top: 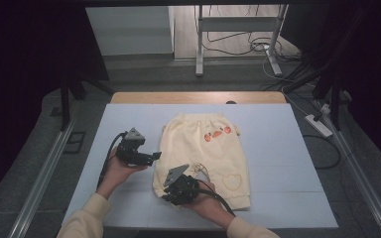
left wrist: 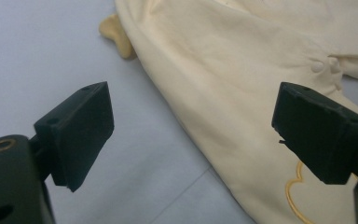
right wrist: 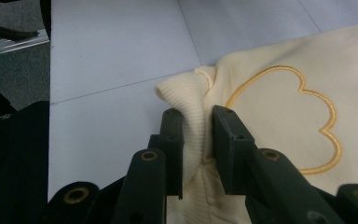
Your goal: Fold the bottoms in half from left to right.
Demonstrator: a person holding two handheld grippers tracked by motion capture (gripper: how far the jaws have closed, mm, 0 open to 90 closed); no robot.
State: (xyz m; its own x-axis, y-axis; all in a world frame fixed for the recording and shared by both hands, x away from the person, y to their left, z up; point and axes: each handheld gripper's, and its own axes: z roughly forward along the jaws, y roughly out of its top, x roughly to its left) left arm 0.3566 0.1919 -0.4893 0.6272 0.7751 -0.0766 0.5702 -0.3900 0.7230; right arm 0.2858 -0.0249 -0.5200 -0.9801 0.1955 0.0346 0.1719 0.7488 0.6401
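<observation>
one pair of soft pale-yellow pants (top: 203, 151), ribbed cuff (right wrist: 186, 100) bunching; right gripper (right wrist: 198, 135) is pinching that cuff, left gripper (left wrist: 191, 135) is hovering spread wide, holding nothing

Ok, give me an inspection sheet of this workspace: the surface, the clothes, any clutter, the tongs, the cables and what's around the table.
Surface: pale blue mat over a wooden table, flat.
Job's things: cream baby trousers lying flat, with orange fruit print and stitched heart.
Clutter: nothing seen.
Tongs: left tongs open, above the mat and the trousers' edge, nothing gripped; right tongs shut on the ribbed cuff of a leg.
Cables: a black cable trails from the left tongs, another from the right; loose leads and a power strip on the floor.
Surroundings: grey floor, metal frame legs behind, dark sides.
</observation>
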